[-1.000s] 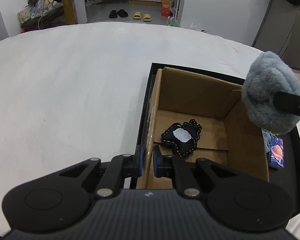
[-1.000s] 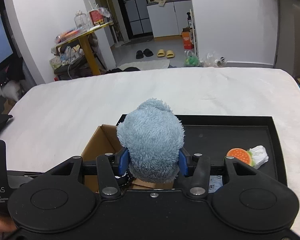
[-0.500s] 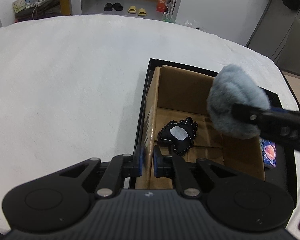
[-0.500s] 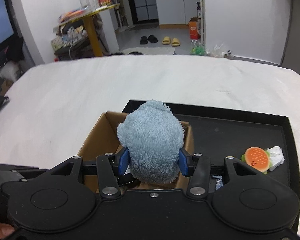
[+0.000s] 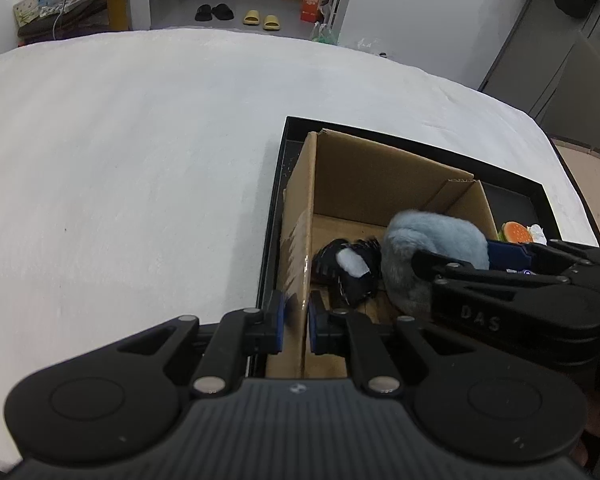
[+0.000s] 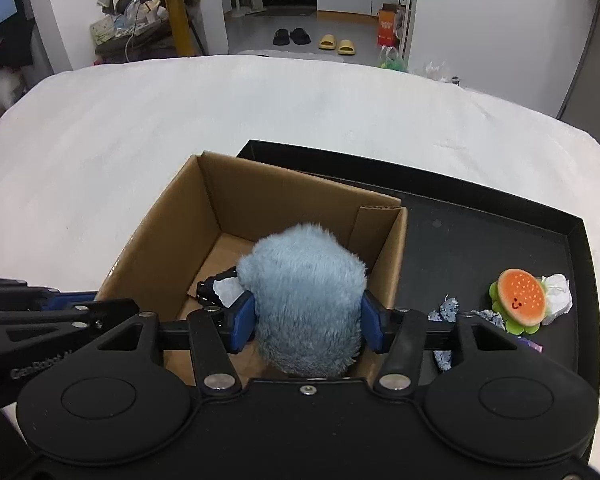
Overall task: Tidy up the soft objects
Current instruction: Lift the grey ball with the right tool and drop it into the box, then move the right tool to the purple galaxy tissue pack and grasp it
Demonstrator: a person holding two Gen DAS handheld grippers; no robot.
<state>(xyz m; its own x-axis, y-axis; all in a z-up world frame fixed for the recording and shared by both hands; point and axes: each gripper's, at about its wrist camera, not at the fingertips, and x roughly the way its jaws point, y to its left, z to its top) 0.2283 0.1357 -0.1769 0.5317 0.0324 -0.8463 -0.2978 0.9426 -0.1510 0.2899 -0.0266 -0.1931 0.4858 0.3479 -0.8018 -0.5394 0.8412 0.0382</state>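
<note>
Right gripper (image 6: 308,322) jaws opening, blue plush toy (image 6: 306,300) between pads, low inside cardboard box (image 6: 260,196). Left gripper (image 5: 296,326) clamped on box wall.

Risks: fur snags pad, plush lifts out; lands on black pouch (image 5: 350,266); wall buckles.
</note>
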